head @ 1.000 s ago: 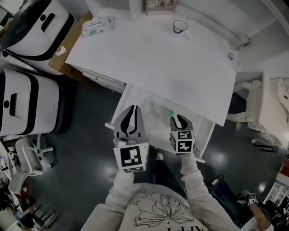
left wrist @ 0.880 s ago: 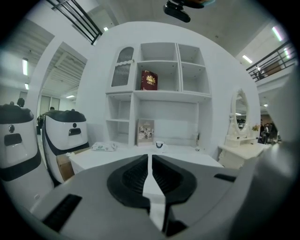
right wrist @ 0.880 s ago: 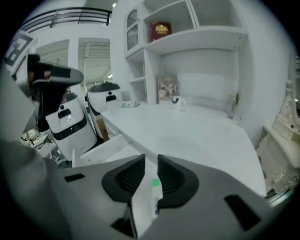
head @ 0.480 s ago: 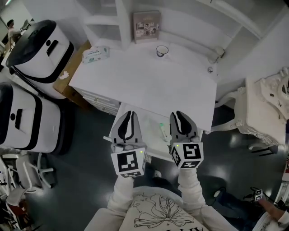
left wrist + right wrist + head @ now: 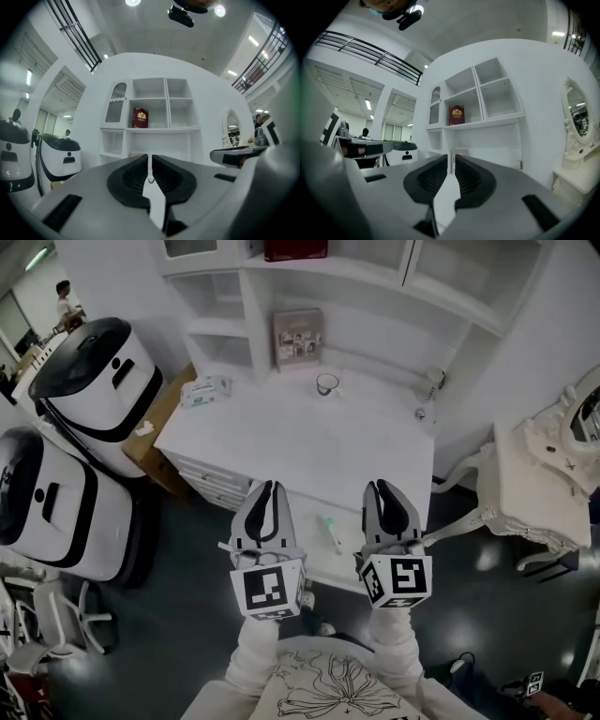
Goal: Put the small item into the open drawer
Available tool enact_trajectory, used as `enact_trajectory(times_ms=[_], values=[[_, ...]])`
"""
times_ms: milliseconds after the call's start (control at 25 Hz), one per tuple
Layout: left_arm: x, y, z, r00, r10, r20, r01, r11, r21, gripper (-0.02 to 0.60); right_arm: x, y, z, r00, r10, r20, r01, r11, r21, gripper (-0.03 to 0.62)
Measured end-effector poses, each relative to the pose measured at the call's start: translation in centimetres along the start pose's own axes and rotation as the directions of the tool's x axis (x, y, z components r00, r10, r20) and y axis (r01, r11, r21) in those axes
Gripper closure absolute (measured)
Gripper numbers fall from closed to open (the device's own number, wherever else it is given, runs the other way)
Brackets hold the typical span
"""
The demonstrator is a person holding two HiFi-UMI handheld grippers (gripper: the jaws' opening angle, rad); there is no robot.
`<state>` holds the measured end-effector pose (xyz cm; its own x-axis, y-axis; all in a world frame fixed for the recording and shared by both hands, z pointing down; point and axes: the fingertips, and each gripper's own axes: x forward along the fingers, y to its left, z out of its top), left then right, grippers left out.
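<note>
Jaws of my left gripper [image 5: 150, 157] are pressed together with nothing in them. My right gripper [image 5: 453, 157] is closing its jaws; a thin gap shows, and nothing is between them. The small white tube with a green cap [image 5: 330, 532] lies in the open white drawer [image 5: 298, 517], between my two grippers and touching neither.

A dark red book with a gold crest [image 5: 140, 117] stands in the white shelf unit [image 5: 180, 112]; its words are too small to read. The green print on the soft white wipes pack [image 5: 206, 389] is too small too.

The flat white desk [image 5: 300, 442] also holds a cup with a dark rim [image 5: 326, 383] and a framed picture [image 5: 298, 338]. The floor [image 5: 187, 615] is dark and shiny. Two big white and black machines [image 5: 89, 381] stand to my left.
</note>
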<state>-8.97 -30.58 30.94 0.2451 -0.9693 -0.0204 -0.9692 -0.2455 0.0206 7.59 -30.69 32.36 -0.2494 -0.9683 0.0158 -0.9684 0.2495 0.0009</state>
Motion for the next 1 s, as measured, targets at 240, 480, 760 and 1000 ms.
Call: enact_trajectory(times_ms=[240,480,760,1000], values=[[-1.3,-0.3,1.7,0.999,0.001,0.038,-0.001,1.000,-0.005,0.555,-1.2,0.2,2.1,0.999,-0.001,0.043,0.001,1.000,0.000,0.559],[-2.1,-0.6,2.5,0.998,0.006,0.057,-0.006,1.000,-0.005,0.555,-2.0,0.3,2.7,0.998,-0.003,0.056,0.003,1.000,-0.002,0.566],[-2.5,-1.1,2.7,0.998,0.001,0.061,-0.001,1.000,-0.002,0.555,-2.5,0.0,3.0,0.998,-0.006,0.063,0.007,1.000,-0.002,0.566],[-2.5,-1.5,2.6,0.998,-0.002,0.062,0.001,1.000,0.003,0.555,-2.6,-0.1,2.8,0.998,-0.004,0.064,0.004,1.000,-0.001,0.566]])
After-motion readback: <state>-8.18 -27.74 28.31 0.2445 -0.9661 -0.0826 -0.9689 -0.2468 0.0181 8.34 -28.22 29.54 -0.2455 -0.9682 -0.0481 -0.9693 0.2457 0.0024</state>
